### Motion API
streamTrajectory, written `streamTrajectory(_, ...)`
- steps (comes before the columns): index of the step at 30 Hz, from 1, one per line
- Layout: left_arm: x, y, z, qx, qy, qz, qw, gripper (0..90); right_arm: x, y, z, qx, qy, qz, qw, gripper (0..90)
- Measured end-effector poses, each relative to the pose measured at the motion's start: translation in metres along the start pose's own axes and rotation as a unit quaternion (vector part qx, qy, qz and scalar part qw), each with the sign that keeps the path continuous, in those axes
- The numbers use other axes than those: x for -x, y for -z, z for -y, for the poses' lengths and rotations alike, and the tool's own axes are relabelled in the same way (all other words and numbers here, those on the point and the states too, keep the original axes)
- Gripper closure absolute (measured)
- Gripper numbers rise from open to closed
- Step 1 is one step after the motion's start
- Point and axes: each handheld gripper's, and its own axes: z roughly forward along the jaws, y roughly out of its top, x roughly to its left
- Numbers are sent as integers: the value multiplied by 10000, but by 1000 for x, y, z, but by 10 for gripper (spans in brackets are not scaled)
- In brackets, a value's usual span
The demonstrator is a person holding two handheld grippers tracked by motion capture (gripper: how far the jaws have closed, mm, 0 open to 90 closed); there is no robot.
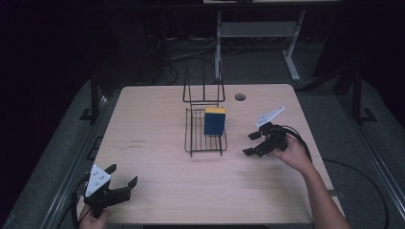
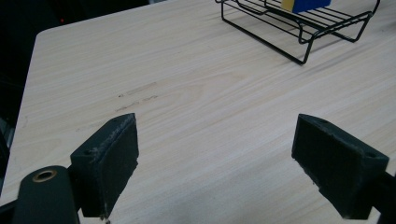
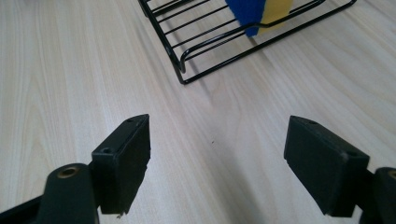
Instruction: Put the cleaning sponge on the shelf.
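We judge that we are at the approach step: the blue and yellow sponge (image 1: 215,121) stands on edge in the black wire rack (image 1: 195,138) at the middle of the bench (image 1: 157,191), toward the rack's three o'clock side, and neither tool has it.

The right hand-held gripper (image 1: 251,144) is the nearer one. It sits just off the rack's three o'clock edge, near but not touching the wire, its jaws spread wide with nothing between them. In the right gripper view the jaws frame bare wood, with the rack's corner and the sponge (image 3: 259,13) ahead at about twelve o'clock. The right hand (image 1: 292,153) grips the tool from behind, the forearm running back toward five o'clock, and the jaws point toward nine o'clock, at the rack.

The left hand-held gripper (image 1: 122,182) rests well apart from the rack, down at the bench's seven o'clock corner. Its jaws are likewise open and empty. In the left gripper view the rack (image 2: 303,32) lies far off at about one o'clock.

For the next move we would carry the right tool forward and over the rack's low rim, line the open jaws up across the sponge's narrow sides, then close. The soft sponge should give under the pads, so a gentle squeeze ought to do.
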Motion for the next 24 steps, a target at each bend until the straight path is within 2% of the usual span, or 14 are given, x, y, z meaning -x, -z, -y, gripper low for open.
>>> streamTrajectory(24, 1, 0, 0, 4, -5, 3, 10000, 141, -14, 5, 26, 51, -27, -29, 10000, 223)
